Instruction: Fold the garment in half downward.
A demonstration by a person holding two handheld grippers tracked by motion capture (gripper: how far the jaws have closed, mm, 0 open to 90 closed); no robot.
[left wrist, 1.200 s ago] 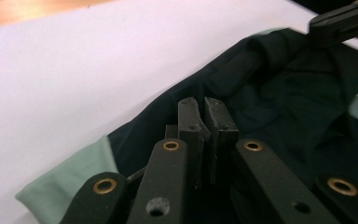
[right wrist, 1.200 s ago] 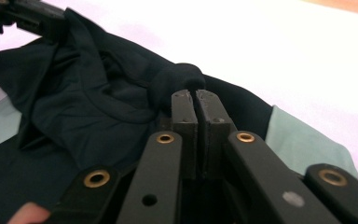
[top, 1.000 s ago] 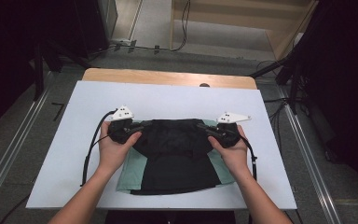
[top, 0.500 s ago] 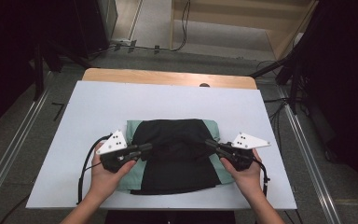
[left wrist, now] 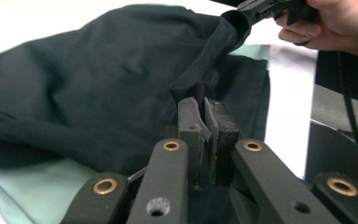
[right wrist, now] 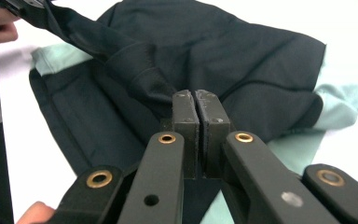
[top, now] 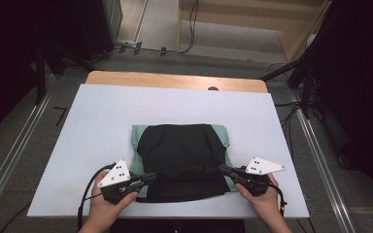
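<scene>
A black garment [top: 182, 150] lies on a mint-green cloth [top: 137, 133] in the near middle of the white table [top: 102, 111]. My left gripper [top: 150, 177] is shut on the garment's edge at the near left, and in the left gripper view its pads [left wrist: 204, 105] pinch a fold of black fabric [left wrist: 98, 93]. At the near right my right gripper [top: 223, 169] is shut on the same edge, and its own view shows it [right wrist: 196, 100] clamping the dark cloth [right wrist: 242, 60]. The edge hangs stretched between both grippers, slightly above the lower layer.
A wooden board [top: 175, 80] borders the table's far edge. Metal rails [top: 14, 155] run along the floor on both sides, and cables lie on the floor beyond. Bare white table surrounds the cloths to the left, right and far side.
Both hands have drawn back toward the table's near edge and lower, carrying the black garment's gripped edge from the far side over the lower layer.
</scene>
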